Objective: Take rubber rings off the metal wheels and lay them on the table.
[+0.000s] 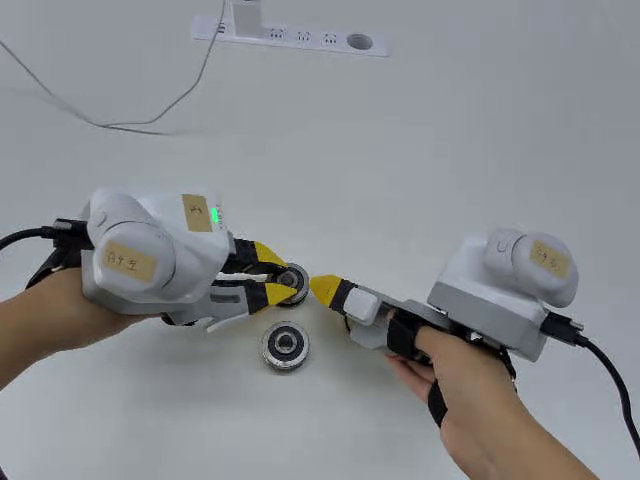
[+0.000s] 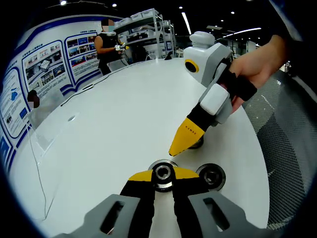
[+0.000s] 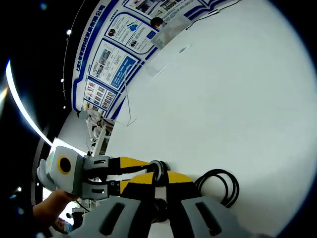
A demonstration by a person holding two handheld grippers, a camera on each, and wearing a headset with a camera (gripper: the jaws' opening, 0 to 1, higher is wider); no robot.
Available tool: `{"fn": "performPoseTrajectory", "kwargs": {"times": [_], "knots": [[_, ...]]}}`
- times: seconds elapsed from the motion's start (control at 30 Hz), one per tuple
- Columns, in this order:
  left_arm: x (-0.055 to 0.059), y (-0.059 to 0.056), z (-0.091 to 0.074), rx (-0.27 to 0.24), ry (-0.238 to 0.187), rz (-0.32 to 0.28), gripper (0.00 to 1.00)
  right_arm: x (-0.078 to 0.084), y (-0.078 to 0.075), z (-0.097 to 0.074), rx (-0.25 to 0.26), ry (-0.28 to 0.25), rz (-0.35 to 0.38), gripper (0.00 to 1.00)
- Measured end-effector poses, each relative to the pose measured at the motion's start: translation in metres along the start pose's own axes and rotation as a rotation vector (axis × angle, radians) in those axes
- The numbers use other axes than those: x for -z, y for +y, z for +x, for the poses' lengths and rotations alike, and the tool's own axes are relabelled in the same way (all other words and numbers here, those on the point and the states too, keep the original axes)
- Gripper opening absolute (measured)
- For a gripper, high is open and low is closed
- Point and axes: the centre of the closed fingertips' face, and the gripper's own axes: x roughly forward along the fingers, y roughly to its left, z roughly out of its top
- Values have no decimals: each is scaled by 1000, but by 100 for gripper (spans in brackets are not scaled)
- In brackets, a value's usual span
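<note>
The left gripper (image 1: 277, 275) is clamped on a metal wheel (image 1: 294, 284). The right gripper (image 1: 325, 288) is closed to a point just beside it, with nothing seen held. Black rubber rings (image 3: 218, 186) are already laid on the table (image 1: 450, 150); a second wheel (image 1: 286, 346) nearby is judged still outstanding.

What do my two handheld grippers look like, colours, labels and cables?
Both the left gripper and the right gripper have rounded white-and-grey housings, black jaws with yellow tips, tan tape labels with handwriting, and a black cable at the rear. The left one shows a green light. Black straps cross the right hand.
</note>
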Motion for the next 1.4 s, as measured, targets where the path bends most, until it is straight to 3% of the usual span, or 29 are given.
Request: {"fn": "performPoseTrajectory", "kwargs": {"times": [0.17,0.57,1.4], "knots": [[0,0,0,2,-1,2,13,3,2,3,-8,7,16,18],[0,0,0,9,-11,13,13,6,4,12,-24,10,72,25],[1,0,0,10,-13,21,13,7,12,11,-57,-11,78,26]]}}
